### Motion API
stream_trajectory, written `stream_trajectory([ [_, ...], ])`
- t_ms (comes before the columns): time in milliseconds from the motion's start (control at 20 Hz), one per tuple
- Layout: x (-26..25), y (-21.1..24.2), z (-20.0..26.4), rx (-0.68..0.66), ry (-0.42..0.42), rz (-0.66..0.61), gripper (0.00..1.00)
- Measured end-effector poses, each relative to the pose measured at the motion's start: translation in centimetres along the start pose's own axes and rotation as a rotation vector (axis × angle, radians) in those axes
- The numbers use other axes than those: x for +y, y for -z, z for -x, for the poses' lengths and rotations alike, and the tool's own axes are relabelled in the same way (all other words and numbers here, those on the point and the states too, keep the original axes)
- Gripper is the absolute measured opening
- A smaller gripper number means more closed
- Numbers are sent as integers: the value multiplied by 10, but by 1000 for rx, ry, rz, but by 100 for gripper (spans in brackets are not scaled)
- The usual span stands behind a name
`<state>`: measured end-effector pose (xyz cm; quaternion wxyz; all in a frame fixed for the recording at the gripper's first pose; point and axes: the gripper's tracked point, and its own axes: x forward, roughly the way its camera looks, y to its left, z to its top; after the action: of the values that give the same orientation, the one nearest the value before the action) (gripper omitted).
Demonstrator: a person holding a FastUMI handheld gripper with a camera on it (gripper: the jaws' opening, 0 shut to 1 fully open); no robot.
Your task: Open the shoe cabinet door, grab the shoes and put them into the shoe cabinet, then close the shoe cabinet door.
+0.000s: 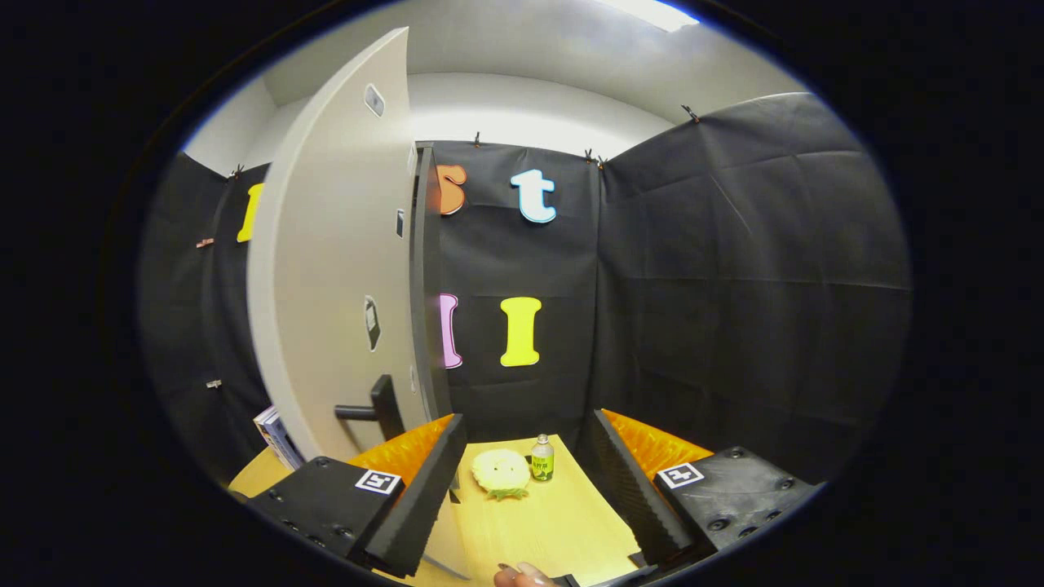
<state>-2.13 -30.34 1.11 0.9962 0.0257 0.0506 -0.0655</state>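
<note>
Tool (522,489) spread wide, gripping nothing, above counter (563,522); bottle (542,458) and pale toy (501,473) just ahead between fingers; cabinet door (334,269) open beyond.

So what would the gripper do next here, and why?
Probably ease left toward the dark handle on the pale cabinet door. The gripper is open with nothing between its fingers, and the handle sits just ahead of its left finger.

The tool (526,489) has two ridged fingers (628,489) on screw-studded blocks bearing square coded markers (680,474).
</note>
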Motion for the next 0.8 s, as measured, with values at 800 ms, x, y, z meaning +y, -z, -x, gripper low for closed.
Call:
stream_trajectory([
  [800,43,13,-4,3,-43,-33,98],
])
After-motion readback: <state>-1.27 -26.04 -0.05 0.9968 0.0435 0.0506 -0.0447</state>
